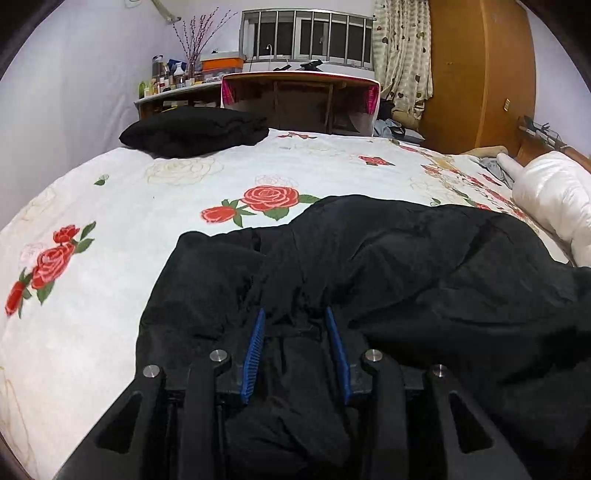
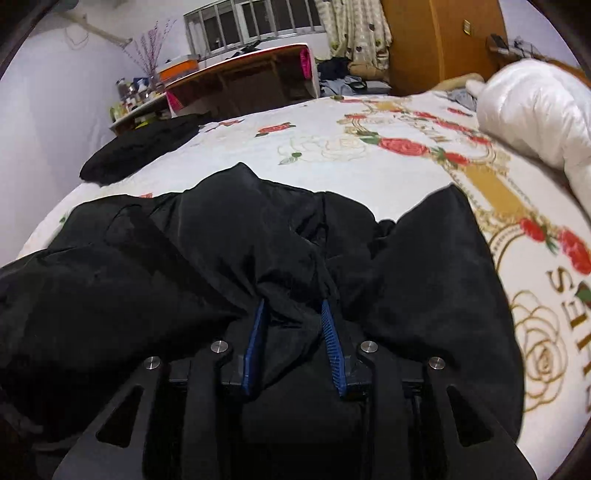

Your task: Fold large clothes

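Left gripper [image 1: 295,314] fingers pinch black jacket [image 1: 424,266] | right gripper [image 2: 293,304] fingers pinch it too | jacket on bed [image 1: 166,192]

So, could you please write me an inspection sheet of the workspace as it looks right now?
Surface: bed with a white rose-print cover.
Job's things: black jacket lying rumpled on the near side; folded black garment at the far corner.
Clutter: white duvet bunched at the right edge.
Grippers: left gripper and right gripper each have jacket fabric bunched between their blue pads; whether the jaws are clamped cannot be told.
Cables: nothing seen.
Surroundings: barred window, wooden wardrobe, shelf of bottles.
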Action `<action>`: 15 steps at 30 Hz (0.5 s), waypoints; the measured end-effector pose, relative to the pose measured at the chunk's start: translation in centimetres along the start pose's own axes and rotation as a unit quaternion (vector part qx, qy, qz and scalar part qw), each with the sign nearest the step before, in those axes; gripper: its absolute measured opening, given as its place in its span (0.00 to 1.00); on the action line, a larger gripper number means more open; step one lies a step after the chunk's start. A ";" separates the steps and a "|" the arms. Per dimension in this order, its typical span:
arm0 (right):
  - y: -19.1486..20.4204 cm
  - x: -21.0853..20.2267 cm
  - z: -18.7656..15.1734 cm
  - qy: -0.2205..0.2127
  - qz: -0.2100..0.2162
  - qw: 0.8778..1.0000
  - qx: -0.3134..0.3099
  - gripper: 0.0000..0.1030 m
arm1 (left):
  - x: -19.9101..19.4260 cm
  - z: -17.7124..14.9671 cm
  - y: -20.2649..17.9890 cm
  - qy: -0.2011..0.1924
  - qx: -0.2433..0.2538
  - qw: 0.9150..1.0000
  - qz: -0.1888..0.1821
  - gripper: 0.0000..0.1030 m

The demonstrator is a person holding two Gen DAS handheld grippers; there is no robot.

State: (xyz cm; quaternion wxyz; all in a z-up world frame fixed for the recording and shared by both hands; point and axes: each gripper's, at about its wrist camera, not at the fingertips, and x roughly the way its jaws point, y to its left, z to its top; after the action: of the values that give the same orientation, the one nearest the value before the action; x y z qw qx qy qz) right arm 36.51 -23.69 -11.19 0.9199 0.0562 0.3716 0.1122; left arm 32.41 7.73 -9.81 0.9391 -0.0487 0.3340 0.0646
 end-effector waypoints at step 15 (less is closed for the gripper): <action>-2.8 -6.9 -3.3 0.037 -0.025 0.999 0.022 0.32 | -9.6 -1.1 -4.2 -0.003 0.028 0.993 -0.111 0.37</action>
State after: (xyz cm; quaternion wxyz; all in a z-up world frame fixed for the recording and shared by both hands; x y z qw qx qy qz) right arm 29.85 -28.04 -9.46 0.9065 0.0633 0.4090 0.0831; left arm 24.99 2.60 -4.41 0.9424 -0.0594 0.3254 -0.0494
